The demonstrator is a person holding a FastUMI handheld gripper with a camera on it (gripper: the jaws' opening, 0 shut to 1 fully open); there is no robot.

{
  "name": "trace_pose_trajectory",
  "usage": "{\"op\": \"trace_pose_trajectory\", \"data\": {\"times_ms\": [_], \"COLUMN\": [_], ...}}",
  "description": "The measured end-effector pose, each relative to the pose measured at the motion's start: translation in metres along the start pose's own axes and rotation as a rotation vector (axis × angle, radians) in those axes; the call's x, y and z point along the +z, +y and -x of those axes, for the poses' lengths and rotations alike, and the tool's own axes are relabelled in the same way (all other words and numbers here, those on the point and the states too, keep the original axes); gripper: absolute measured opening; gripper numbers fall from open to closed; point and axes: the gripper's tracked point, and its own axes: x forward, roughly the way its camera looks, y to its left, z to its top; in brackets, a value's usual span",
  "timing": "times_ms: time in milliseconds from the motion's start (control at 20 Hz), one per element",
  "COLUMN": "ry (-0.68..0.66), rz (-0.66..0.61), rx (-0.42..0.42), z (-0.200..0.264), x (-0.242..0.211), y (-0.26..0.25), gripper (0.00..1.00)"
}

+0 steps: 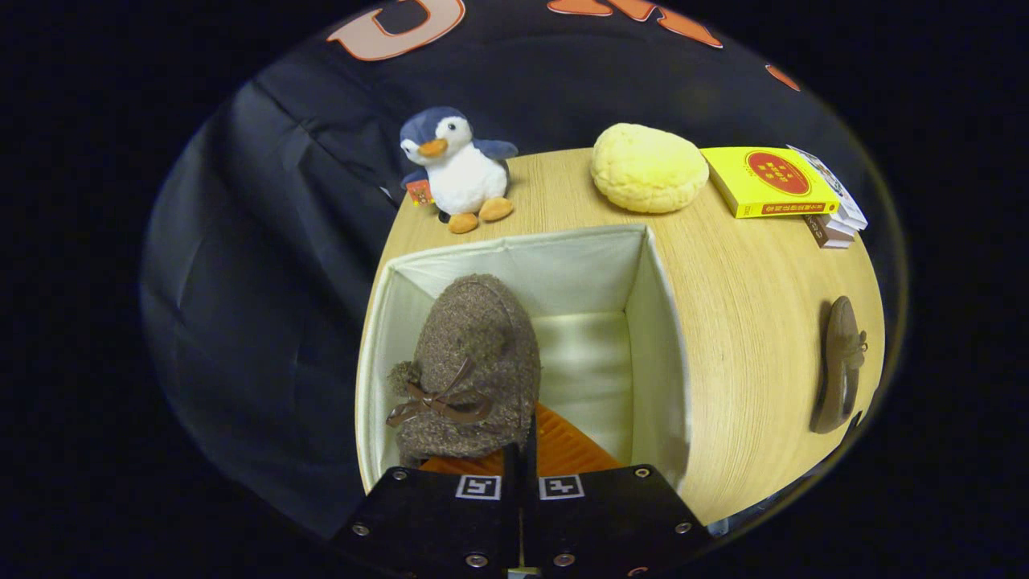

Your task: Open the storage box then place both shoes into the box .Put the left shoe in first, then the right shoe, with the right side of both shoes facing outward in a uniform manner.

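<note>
Storage box (659,354), open, stood on the wooden table (756,338). One brown shoe (470,374) hung inside it at its left wall, apparently clamped at the heel by the gripper (522,454), fingers drawn close together. Second shoe (840,366) lay well apart, right of the box. Beyond: plush penguin (454,165), yellow cushion (649,167), books (784,189).

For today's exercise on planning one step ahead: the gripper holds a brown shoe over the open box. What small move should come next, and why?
Probably lower the brown shoe a little further into the storage box before letting go. The gripper looks shut on the shoe's edge, the shoe hangs inside the box's walls near its left side, and bare floor shows beyond it. The second shoe lies on the table, waiting.
</note>
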Motion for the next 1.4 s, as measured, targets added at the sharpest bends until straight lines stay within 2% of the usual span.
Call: {"op": "trace_pose_trajectory", "data": {"times_ms": [350,400,450,550,600,650,750,800,1050,1200,1400], "ry": [0.089,0.114,0.153,0.16,0.143,0.133,0.098,0.076,-0.075,-0.169,-0.23], "rz": [-0.019,-0.011,-0.002,0.016,0.017,0.016,0.008,0.012,0.043,0.055,0.059], "rx": [-0.043,-0.03,-0.028,0.032,0.068,0.1,0.199,0.23,0.352,0.334,0.21], "z": [-0.052,-0.055,-0.056,-0.047,-0.037,-0.026,0.005,0.023,0.113,0.153,0.166], "x": [-0.02,-0.027,-0.037,-0.037,-0.033,-0.029,-0.017,-0.011,0.023,0.039,0.044], "y": [0.011,0.015,0.016,0.025,0.03,0.033,0.044,0.044,0.025,-0.02,-0.119], "gripper": [0.05,0.08,0.16,0.29,0.47,0.54,0.61,0.67,0.79,0.86,0.91]}}
